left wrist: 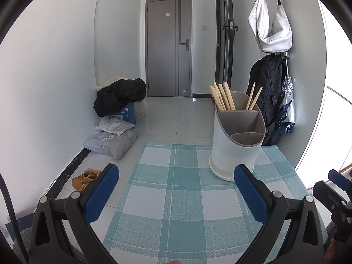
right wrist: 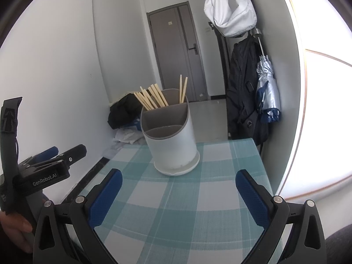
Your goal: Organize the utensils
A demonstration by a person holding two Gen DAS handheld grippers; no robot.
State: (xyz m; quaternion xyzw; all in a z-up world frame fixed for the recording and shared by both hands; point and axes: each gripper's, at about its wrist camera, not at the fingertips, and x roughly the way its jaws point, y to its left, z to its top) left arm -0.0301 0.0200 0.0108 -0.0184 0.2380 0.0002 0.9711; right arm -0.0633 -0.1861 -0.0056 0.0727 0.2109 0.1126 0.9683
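Observation:
A white utensil holder (left wrist: 235, 149) (right wrist: 173, 145) with grey inner compartments stands on the teal-and-white checked tablecloth (left wrist: 176, 198) (right wrist: 176, 202). Several wooden chopsticks (left wrist: 222, 98) (right wrist: 151, 98) stick up from its rear left compartment, and two more chopsticks (left wrist: 253, 98) (right wrist: 183, 89) lean in the rear right one. The two front compartments look empty. My left gripper (left wrist: 176, 193) is open over the cloth, short of the holder, holding nothing. My right gripper (right wrist: 178, 195) is also open and empty, just in front of the holder. The left gripper (right wrist: 57, 154) shows at the left of the right wrist view.
A black backpack (left wrist: 270, 101) (right wrist: 244, 101), a folded umbrella (right wrist: 267, 92) and a white bag (left wrist: 270, 26) hang at the right wall. On the floor left of the table lie parcels (left wrist: 112, 140), dark clothing (left wrist: 121, 94) and brown shoes (left wrist: 84, 179). A grey door (left wrist: 169, 46) is beyond.

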